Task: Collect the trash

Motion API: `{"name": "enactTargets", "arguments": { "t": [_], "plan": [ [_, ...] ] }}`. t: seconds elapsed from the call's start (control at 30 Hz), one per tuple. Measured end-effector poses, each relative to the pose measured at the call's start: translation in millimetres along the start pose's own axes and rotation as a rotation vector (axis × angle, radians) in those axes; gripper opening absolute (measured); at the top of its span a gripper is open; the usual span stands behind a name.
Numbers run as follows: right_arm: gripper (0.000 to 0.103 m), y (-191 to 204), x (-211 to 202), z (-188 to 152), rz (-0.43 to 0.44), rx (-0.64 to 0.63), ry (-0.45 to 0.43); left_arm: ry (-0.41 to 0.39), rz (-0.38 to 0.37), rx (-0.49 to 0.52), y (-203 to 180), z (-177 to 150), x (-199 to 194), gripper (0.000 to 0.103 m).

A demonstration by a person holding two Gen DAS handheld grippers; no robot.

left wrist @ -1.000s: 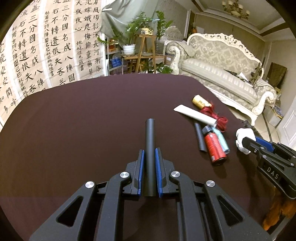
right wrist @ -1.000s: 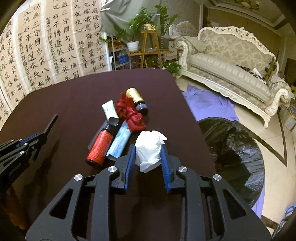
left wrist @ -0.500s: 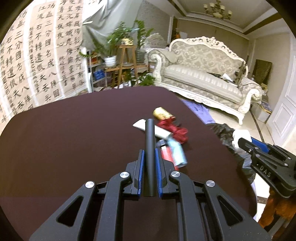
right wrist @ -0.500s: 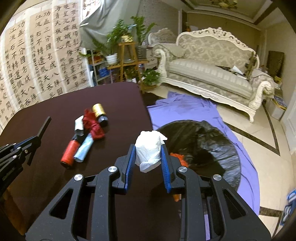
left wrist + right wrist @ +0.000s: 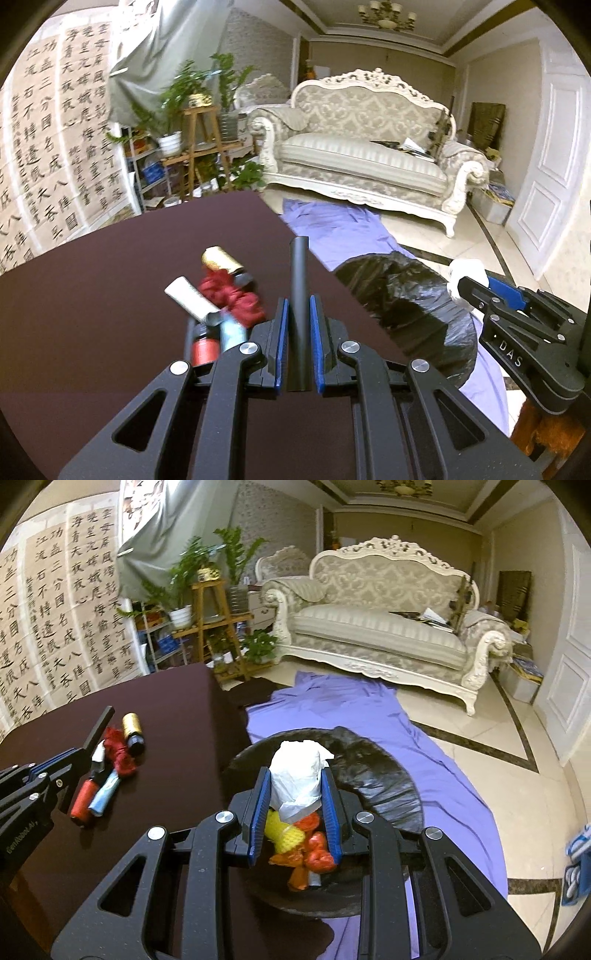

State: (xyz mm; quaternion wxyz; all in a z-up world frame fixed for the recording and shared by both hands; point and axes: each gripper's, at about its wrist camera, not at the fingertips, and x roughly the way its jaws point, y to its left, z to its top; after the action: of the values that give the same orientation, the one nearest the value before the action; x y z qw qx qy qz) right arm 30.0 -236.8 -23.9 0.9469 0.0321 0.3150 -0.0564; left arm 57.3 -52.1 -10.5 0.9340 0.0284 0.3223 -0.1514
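Now the right tongs, clenched on a white paper wad, hang directly over the mouth of the black trash bag on the floor; a second ago they were above the desk with the litter pile just ahead of them, and the bag was off to their right. Beneath the wad, inside the bag, lie yellow and orange scraps, so the bag already holds some rubbish. The swing has carried the wad clear of the desk edge, which suggests that loosening the grip is the likely next step for this piece.

The left tongs are clenched on a black tube that sticks out forward between the blue pads. They too have turned toward the bag: a second ago only desk lay ahead of them, whereas the bag now sits just ahead and to their right, with the right tongs over it.

Left of the left tongs, on the desk, the remaining pile stays put: a gold-capped bottle, a red cloth, a white tube, a red can and a pale blue tube. Several more trips seem needed.
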Motion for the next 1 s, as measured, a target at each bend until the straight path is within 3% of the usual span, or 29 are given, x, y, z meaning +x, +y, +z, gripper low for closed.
{"name": "enactTargets", "arguments": {
  "t": [0.6,1.0],
  "plan": [
    [0.027,-42,34,1,-0.012,0.052,0.029,0.060,-0.016,0.081,-55,16,61,0.013],
    [0.028,-44,55,-2,-0.006,0.057,0.066,0.108,-0.002,0.077,-62,17,90,0.013]
  ]
}}
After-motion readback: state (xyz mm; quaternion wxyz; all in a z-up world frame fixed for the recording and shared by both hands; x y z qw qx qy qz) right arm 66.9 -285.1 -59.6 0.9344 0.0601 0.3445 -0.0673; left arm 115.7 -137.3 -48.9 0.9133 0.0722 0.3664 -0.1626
